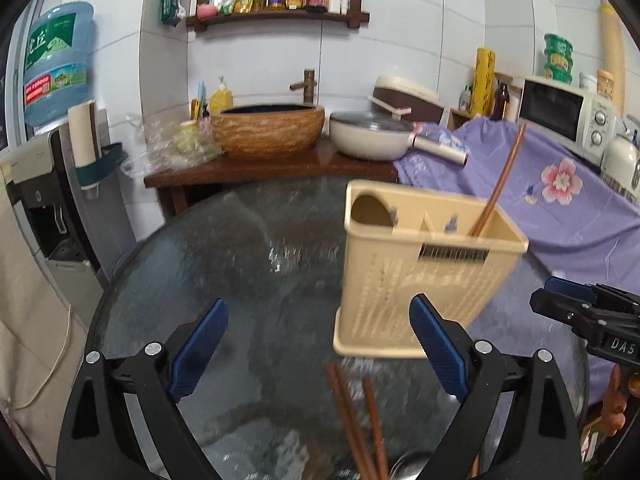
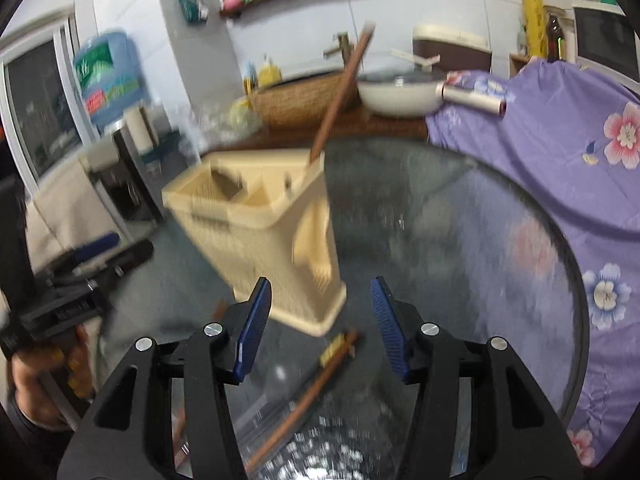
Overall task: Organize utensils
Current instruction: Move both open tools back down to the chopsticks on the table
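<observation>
A beige plastic utensil holder stands on the round glass table, with one brown chopstick leaning in its right compartment. Brown chopsticks lie on the glass in front of it. My left gripper is open and empty, just before the holder, above those chopsticks. In the right wrist view the holder and its chopstick show ahead to the left. My right gripper is open and empty, over a loose chopstick on the glass. The right gripper also shows in the left wrist view.
A purple flowered cloth covers the surface at the right. Behind the table a wooden counter holds a brown basin and a white pan. A microwave stands at the back right, a water dispenser at the left.
</observation>
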